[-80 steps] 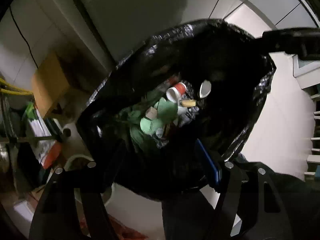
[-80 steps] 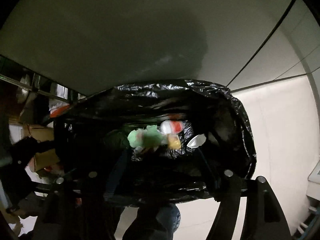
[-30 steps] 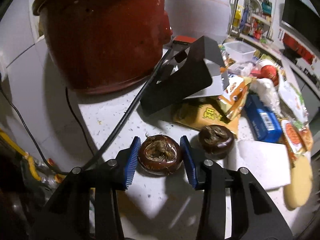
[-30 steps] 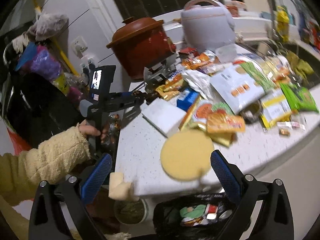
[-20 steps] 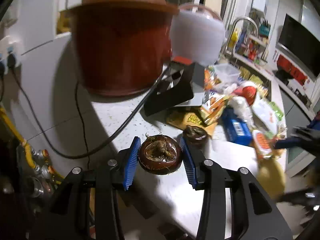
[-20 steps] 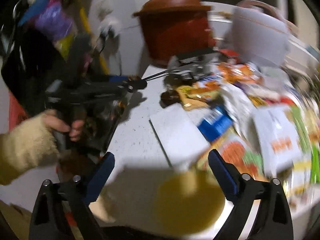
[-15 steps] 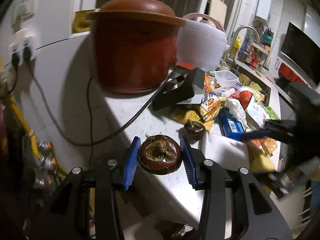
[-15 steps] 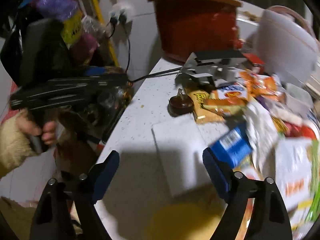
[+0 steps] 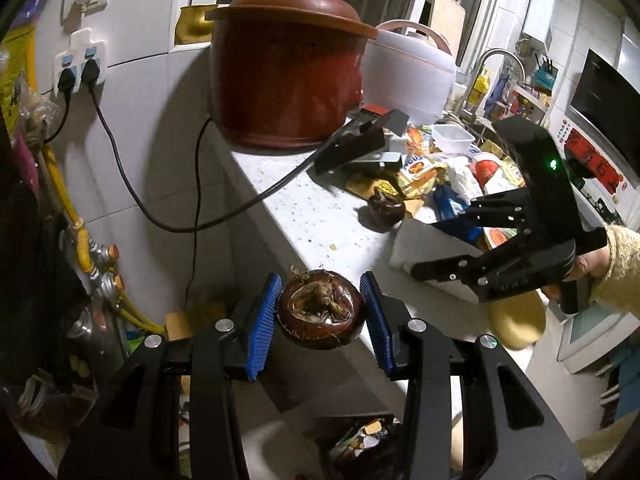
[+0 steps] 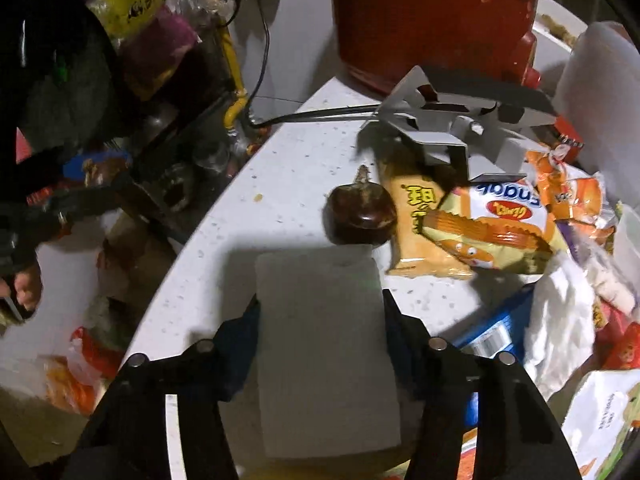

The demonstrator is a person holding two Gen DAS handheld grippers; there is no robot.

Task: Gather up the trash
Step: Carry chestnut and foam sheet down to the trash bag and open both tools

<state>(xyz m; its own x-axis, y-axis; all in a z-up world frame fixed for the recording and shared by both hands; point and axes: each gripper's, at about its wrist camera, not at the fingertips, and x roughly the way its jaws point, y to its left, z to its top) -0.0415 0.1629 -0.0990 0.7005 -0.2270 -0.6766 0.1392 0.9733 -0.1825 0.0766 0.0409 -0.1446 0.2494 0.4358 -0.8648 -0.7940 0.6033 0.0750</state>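
In the left wrist view, the left gripper (image 9: pixel 320 316) sits low in the centre of the frame with its blue pads pressed on either side of a dark brown mangosteen husk (image 9: pixel 320 312), holding it in the air just off the counter edge (image 9: pixel 320 240). Below it, at the bottom centre of that frame, the mouth of the black trash bag (image 9: pixel 368 440) shows with coloured scraps inside, so the husk's way out lies downward and slightly to the right of the pads. In the right wrist view, the right gripper (image 10: pixel 320 320) is at lower centre, its jaws closing around a white foam block (image 10: pixel 324 344) that lies flat on the counter. The block's long axis runs up and down the frame, in line with the fingers, so the jaws span its short width; the pads look to be at its two side edges, though whether they press yet I cannot tell for sure. Just past the block's far end, touching or nearly so, sits a second husk (image 10: pixel 360 216), with snack wrappers (image 10: pixel 492 216) crowding the right of the frame. By my judgement the right hand is the nearer one for the block, while the left only needs to carry its load down over the bag.
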